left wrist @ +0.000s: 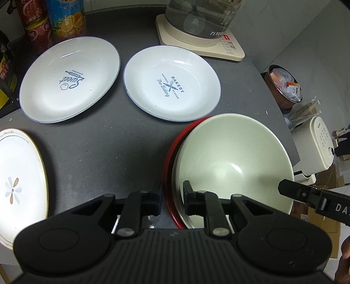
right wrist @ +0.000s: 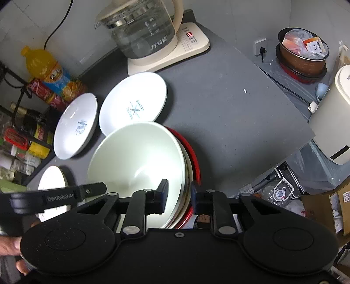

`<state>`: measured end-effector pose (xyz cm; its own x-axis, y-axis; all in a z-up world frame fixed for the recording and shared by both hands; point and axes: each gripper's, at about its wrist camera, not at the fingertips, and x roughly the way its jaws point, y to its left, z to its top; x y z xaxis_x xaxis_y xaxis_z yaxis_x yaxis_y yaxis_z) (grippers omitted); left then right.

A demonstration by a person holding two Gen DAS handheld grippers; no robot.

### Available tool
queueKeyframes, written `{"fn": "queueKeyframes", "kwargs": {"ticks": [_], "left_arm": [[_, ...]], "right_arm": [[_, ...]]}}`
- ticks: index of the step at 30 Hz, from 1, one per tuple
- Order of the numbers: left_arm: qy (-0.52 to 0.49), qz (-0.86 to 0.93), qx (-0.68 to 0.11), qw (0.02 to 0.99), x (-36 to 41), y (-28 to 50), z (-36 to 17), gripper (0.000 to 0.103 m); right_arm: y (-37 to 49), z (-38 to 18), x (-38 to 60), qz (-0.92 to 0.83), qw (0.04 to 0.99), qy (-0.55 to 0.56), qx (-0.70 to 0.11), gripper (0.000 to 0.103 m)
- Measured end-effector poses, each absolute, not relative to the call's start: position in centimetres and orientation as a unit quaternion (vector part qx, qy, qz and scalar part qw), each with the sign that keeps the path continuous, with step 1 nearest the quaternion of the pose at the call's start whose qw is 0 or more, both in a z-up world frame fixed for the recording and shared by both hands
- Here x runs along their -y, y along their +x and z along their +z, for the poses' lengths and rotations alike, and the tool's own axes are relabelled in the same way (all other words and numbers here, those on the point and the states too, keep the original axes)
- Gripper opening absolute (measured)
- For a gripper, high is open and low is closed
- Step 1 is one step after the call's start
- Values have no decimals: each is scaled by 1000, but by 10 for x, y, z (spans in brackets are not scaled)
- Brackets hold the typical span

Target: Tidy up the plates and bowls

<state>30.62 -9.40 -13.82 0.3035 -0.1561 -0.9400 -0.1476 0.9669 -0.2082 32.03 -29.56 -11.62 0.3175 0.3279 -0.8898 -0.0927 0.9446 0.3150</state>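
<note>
A pale green bowl (left wrist: 231, 161) sits nested in a red bowl (left wrist: 169, 153) at the counter's near right; both show in the right wrist view, the green bowl (right wrist: 135, 157) over the red bowl (right wrist: 192, 153). My left gripper (left wrist: 172, 196) straddles the stack's left rim, one finger outside and one inside. My right gripper (right wrist: 179, 196) straddles the right rim the same way. Both look closed on the rims. Two white plates with blue print, "Sweet" (left wrist: 70, 78) and "Bakery" (left wrist: 171, 83), lie behind. A gold-rimmed flower plate (left wrist: 19, 183) lies at the left.
A glass kettle on a cream base (left wrist: 201, 28) stands at the back. Drink bottles (left wrist: 63, 19) stand at the back left. The grey counter (left wrist: 109, 153) ends at the right, with a rice cooker (right wrist: 332, 113) and a full pot (right wrist: 304, 52) beyond the edge.
</note>
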Motion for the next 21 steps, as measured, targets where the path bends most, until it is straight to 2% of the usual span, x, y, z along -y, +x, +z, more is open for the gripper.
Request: {"fn": "queueKeyframes", "kwargs": {"ticks": [7, 13, 16, 18, 19, 21], "left_arm": [[-116, 1, -590, 799, 99, 311, -132, 18], [-129, 10, -576, 807, 94, 303, -116, 27], [-137, 17, -568, 811, 91, 296, -108, 35], [-135, 24, -561, 816, 90, 290, -102, 45], [-133, 29, -558, 819, 89, 287, -99, 51], [-131, 39, -551, 823, 87, 279, -93, 56]], "right_arm": [[316, -109, 297, 138, 812, 107, -557, 20], [306, -91, 297, 157, 827, 109, -529, 27], [303, -83, 294, 168, 832, 112, -517, 29], [298, -77, 289, 178, 837, 104, -506, 43], [297, -73, 286, 182, 840, 99, -501, 47], [294, -68, 280, 196, 842, 93, -493, 49]]}}
